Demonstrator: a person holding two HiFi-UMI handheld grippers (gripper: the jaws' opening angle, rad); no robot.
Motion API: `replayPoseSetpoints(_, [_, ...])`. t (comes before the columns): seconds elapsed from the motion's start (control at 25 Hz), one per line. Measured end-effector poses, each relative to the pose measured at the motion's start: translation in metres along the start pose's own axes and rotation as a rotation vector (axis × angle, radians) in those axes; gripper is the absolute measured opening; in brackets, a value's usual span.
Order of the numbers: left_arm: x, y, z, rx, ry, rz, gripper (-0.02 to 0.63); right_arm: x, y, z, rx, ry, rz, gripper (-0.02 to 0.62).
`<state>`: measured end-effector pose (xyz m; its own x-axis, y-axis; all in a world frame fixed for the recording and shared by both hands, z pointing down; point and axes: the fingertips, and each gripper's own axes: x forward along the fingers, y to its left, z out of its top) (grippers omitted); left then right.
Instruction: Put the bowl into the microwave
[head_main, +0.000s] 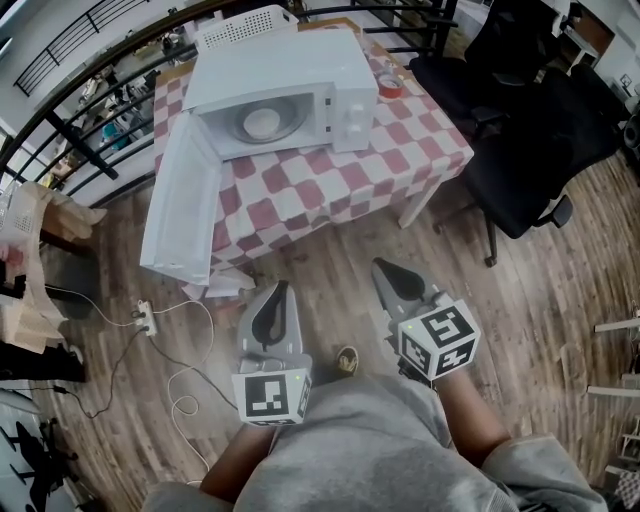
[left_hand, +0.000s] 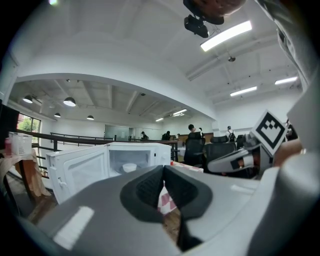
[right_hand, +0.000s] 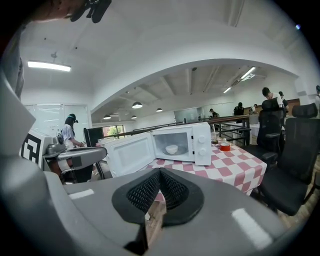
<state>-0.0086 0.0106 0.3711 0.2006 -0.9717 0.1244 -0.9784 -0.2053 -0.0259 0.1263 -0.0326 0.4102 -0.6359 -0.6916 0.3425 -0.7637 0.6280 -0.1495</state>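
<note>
Inside the microwave (head_main: 300, 70) at eleven o'clock, the bowl (head_main: 262, 123) is already being housed; only the door (head_main: 185, 205) is being left open. The left tongs (head_main: 278, 292) and right tongs (head_main: 383, 270) are being held pressed together, empty.

One microwave (head_main: 300, 85), one bowl (head_main: 262, 123), one table (head_main: 420, 140), two claws (head_main: 282, 287) (head_main: 381, 266).

No legible text, seemingly.

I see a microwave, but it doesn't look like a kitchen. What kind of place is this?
Probably a big open office, not a home kitchen. The microwave sits on a checkered table beside black office chairs, under long ceiling lights in a wide hall.
</note>
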Motion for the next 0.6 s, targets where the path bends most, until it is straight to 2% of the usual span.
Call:
replayPoseSetpoints(0.16, [-0.003,0.001,-0.002,0.001,0.008,-0.001,0.011,-0.003,-0.001,0.004,-0.002,-0.011,-0.009,-0.005])
replayPoseSetpoints(0.4, [-0.002,0.004,-0.003,-0.047,0.009,0.007,0.011,-0.007,-0.007,0.006,-0.018,-0.013,-0.022,-0.005])
replayPoseSetpoints(0.6, [-0.007,0.012,-0.002,-0.046,0.011,0.030,0.011,-0.004,-0.001,0.003,-0.020,-0.014,-0.009,-0.005])
